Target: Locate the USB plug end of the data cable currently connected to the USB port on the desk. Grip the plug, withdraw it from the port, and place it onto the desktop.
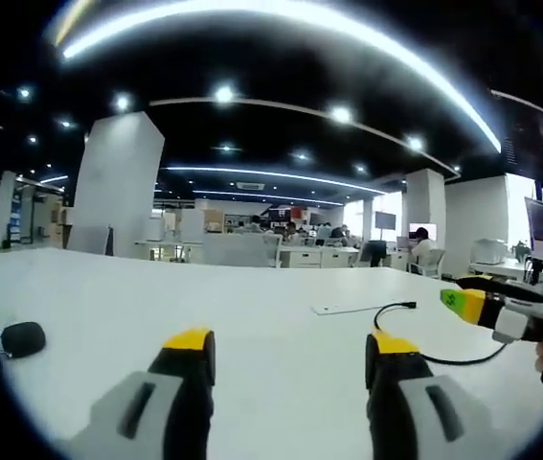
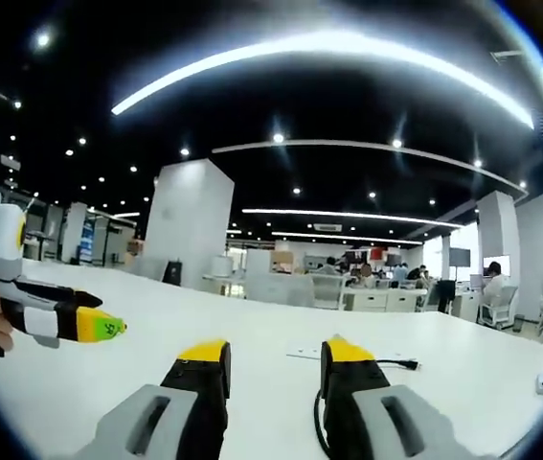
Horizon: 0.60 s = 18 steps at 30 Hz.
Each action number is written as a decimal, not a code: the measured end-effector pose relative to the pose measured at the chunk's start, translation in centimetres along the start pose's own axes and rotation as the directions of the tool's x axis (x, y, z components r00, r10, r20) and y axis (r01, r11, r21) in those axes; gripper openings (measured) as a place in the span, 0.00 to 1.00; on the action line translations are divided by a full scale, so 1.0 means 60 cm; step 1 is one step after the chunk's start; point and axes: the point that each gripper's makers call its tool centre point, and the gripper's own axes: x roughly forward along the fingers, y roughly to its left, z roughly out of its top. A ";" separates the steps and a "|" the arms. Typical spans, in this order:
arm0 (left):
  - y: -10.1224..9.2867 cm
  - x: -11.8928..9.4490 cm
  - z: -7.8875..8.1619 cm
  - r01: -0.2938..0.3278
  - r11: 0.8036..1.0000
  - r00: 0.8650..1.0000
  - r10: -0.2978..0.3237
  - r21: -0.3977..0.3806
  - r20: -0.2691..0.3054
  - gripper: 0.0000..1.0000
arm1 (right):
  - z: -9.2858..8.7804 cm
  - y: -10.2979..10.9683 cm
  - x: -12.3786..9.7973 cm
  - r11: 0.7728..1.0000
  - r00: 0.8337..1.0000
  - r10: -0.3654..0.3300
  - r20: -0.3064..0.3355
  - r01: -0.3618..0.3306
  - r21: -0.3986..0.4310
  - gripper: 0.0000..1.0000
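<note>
Both claws, left (image 1: 288, 347) and right (image 2: 275, 354), gape above the desk (image 1: 252, 297); cable plug (image 1: 408, 305) lies loose

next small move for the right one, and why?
Probably ease the right hand-held gripper forward toward the cable's plug end on the white desk. Its jaws stand open with nothing between them, and the black cable runs past its right jaw to that plug, which lies ahead. Whether the plug sits in a port is too small to tell.
</note>
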 end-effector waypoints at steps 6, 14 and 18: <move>-0.003 -0.014 0.003 0.021 0.999 1.000 -0.021 -0.032 -0.003 0.66 | -0.009 0.014 -0.002 1.000 1.000 0.012 -0.008 -0.012 0.014 0.39; -0.005 -0.021 0.000 0.041 0.999 0.999 -0.041 0.010 -0.008 0.66 | -0.003 0.014 -0.010 1.000 1.000 -0.001 0.012 0.000 0.022 0.40; 0.001 -0.023 -0.007 0.041 0.999 0.999 -0.041 0.011 -0.015 0.66 | 0.009 0.017 -0.021 1.000 0.999 0.005 0.033 -0.006 0.022 0.40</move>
